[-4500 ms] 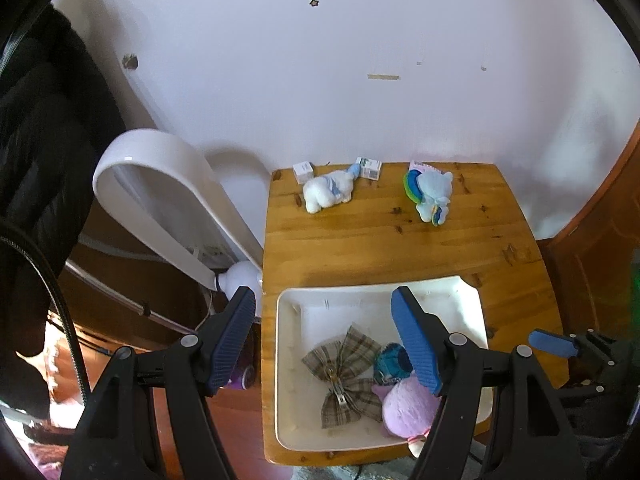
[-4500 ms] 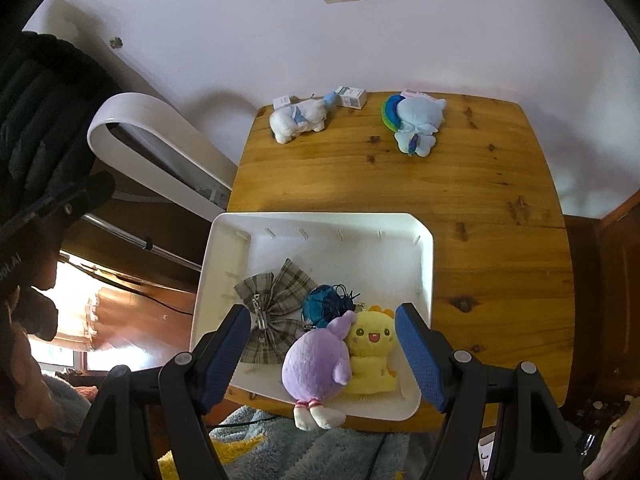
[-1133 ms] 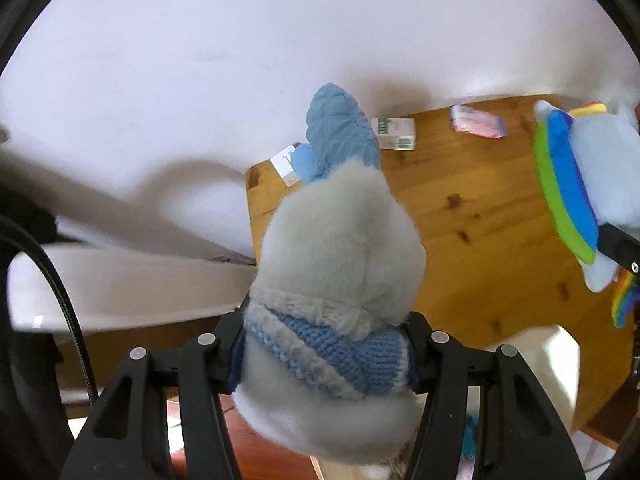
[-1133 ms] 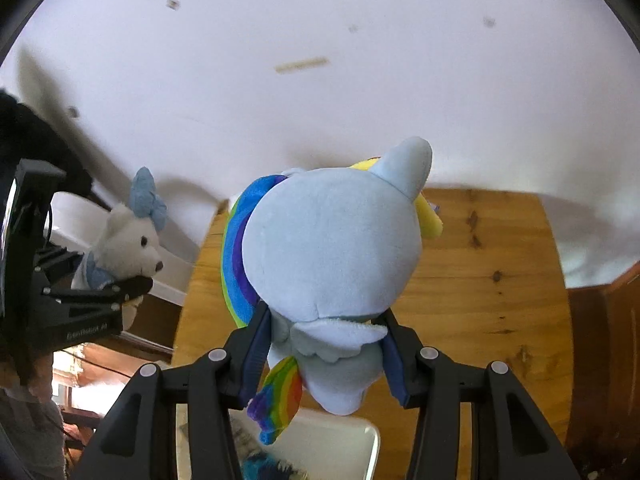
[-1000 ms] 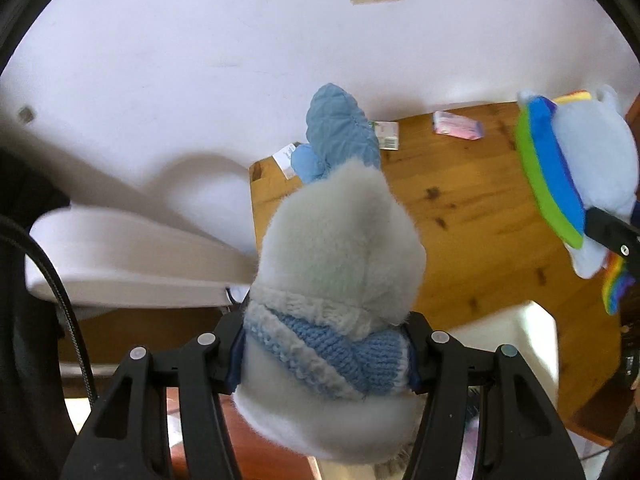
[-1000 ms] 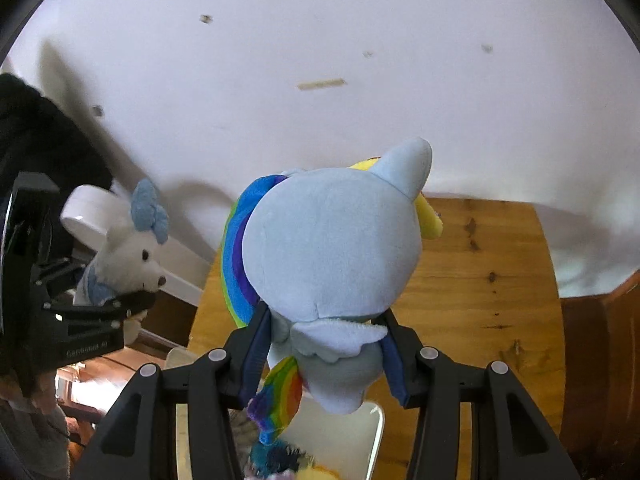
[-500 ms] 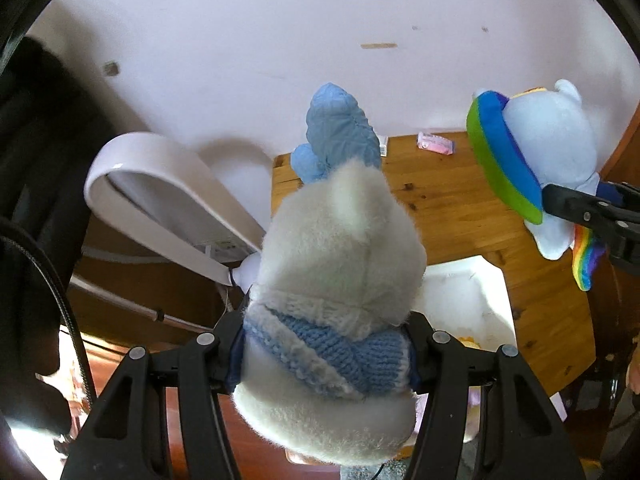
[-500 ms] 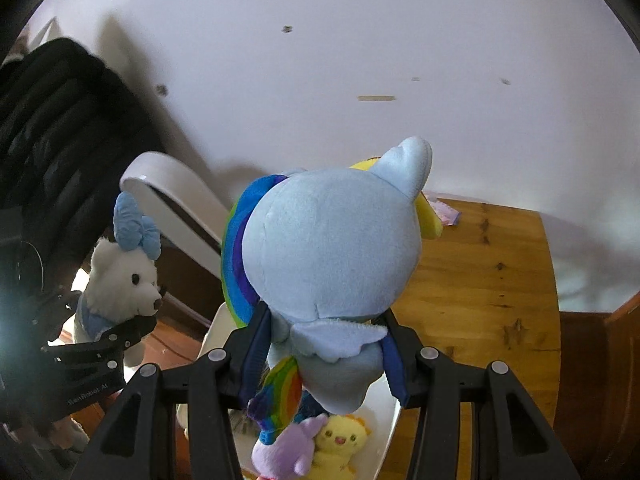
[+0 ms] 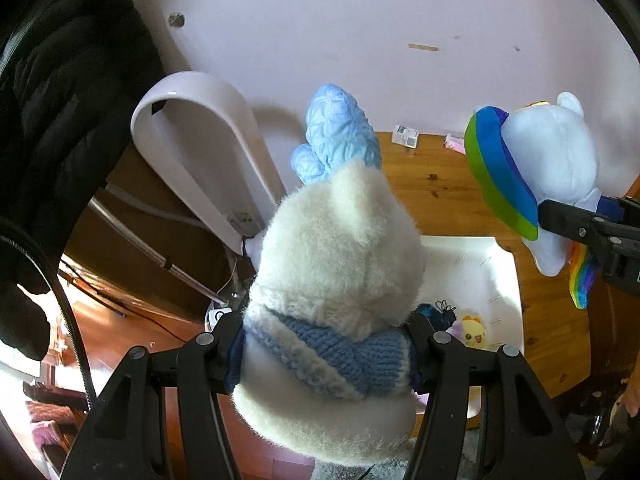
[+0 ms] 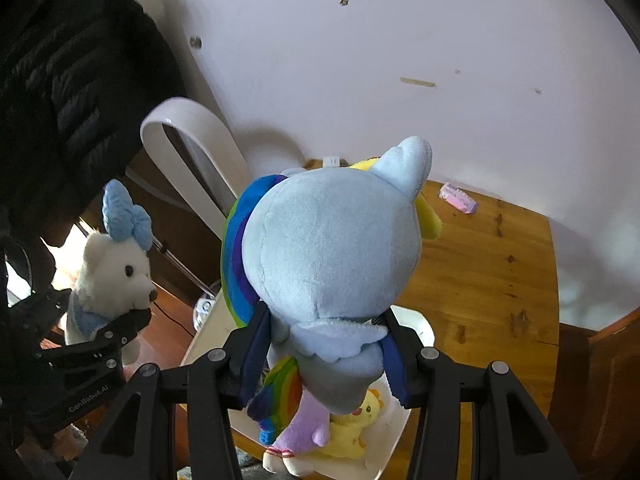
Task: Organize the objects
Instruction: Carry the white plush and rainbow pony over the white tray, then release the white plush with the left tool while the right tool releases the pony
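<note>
Left gripper (image 9: 326,344) is clamping fluffy white bear plush (image 9: 340,256), right gripper (image 10: 320,354) is clamping light-blue rainbow-maned pony plush (image 10: 332,256), both hanging above white rectangular tray (image 9: 502,276).

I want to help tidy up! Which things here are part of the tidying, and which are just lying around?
Part of the tidying:
- white bear, in the left gripper
- rainbow pony, in the right gripper
- white tray
- yellow chick
- purple plush

Just lying around:
- pink packet
- small white box
- black jacket
</note>
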Tool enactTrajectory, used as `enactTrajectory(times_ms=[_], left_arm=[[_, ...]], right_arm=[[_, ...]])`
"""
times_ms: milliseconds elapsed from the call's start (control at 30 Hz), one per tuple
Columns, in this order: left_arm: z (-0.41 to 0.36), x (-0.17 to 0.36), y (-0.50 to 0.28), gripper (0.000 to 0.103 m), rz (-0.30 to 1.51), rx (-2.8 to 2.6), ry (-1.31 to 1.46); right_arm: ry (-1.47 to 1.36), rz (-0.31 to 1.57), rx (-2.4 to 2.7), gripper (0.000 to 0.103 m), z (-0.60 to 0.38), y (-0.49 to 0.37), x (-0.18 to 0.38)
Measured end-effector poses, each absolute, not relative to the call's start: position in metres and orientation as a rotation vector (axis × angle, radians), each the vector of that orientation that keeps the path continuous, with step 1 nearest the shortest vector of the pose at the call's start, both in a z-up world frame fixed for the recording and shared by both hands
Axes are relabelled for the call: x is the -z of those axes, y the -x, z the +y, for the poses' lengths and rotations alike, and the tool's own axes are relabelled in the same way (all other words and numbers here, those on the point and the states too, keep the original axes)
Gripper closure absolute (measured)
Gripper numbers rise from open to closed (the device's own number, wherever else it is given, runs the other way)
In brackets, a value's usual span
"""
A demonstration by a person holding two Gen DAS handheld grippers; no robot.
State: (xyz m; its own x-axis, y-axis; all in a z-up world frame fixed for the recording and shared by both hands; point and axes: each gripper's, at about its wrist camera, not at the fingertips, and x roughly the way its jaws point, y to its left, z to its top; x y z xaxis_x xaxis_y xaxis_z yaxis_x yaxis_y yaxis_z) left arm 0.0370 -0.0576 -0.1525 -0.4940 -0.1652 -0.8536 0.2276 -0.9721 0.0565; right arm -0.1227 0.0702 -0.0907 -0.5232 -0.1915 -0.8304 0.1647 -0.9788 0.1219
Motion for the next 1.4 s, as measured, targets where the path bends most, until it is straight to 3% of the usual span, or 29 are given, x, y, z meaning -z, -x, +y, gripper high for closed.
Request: enactTrajectory(times_ms=[633,767,833,900,1033,1400], left_arm=[[-0.064,0.189,-0.026,0.036,0.108,2.51,-1.565],[-0.063,0.191,-0.025,0.034,0.097,2.533,-1.584],[-0.064,0.192,-0.024,0.034,0.11,2.533,-1.6],[-0.065,0.194,-0.024,0.034,0.123,2.531,-1.615],[-0.064,0.194,-0.024,0.019,0.111,2.537,-1.619],[-0.058,0.189,-0.028,0.017,0.05,2.579,-1.609]], right_arm=[[-1.638,0.092,2.509,0.051,0.056,0.135,0.142],[-1.686,0.089,2.49,0.048,0.055,0.136,0.15],[-1.702,0.085,2.479,0.042,0.054,0.135,0.151],[-1.705,0.075,2.484,0.029,0.054,0.135,0.151],[-1.699,0.064,2.495,0.028,0.054,0.134,0.148],[-1.735,0.012,2.477,0.028,0.06,0.125,0.15]])
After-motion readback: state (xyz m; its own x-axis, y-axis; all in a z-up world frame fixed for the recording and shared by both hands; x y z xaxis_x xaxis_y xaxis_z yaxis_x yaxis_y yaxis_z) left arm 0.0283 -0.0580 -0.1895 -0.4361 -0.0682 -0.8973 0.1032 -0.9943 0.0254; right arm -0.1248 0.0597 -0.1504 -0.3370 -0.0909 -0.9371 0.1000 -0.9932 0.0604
